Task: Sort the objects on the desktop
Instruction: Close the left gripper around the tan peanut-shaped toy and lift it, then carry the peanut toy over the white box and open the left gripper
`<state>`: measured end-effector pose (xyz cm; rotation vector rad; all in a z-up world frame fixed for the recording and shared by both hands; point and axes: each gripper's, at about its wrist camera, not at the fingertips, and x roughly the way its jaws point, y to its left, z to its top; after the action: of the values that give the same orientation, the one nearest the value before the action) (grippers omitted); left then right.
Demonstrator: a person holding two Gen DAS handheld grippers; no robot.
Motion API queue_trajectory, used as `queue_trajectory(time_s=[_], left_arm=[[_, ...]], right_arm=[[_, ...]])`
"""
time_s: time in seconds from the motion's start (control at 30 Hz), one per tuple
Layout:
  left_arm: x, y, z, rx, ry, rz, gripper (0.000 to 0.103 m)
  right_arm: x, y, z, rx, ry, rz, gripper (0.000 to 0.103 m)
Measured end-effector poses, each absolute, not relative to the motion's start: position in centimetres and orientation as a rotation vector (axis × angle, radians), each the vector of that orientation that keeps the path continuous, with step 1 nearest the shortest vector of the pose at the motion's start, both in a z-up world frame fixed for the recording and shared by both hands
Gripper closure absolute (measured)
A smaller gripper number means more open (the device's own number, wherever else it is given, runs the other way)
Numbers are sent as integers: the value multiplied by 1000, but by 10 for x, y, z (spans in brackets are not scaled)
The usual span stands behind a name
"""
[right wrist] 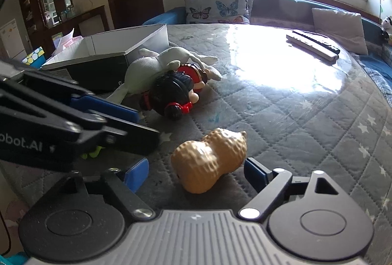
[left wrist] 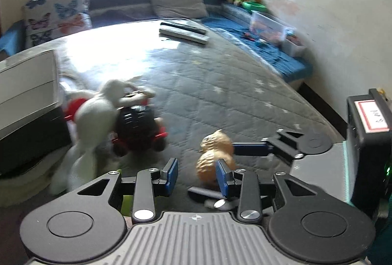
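Note:
A tan peanut-shaped toy [right wrist: 209, 163] lies on the grey quilted table cover [right wrist: 294, 118]. My right gripper [right wrist: 196, 173] is open, its blue pads on either side of the peanut, apart from it. The peanut also shows in the left wrist view [left wrist: 215, 157], just right of my open, empty left gripper [left wrist: 197, 175]. A black-haired doll in red [right wrist: 176, 93] lies under a white plush rabbit [right wrist: 152, 64] next to an open black-and-white box [right wrist: 110, 49]. The left gripper's fingers [right wrist: 110, 108] cross the right wrist view at left.
Two remote controls [right wrist: 313, 44] lie at the far side of the table. A small yellow-green object [right wrist: 94, 153] sits under the left gripper. A dark pen-like item [left wrist: 203, 192] lies below the left gripper. A sofa with cushions [right wrist: 218, 5] runs behind the table.

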<state>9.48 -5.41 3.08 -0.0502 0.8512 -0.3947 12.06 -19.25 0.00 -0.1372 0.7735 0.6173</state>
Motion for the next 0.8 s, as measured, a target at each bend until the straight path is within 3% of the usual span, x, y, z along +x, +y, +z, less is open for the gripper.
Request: queue_trajectory(time_s=[0.4,0.8], left_arm=[[130,-70,16,-99,960,-477,65],[147,-68,4,-182,1026,-518,62]], right_arm=[[132,-201,-4,-112,770,652,17],[134,-204,-5,-108,773,649,35]])
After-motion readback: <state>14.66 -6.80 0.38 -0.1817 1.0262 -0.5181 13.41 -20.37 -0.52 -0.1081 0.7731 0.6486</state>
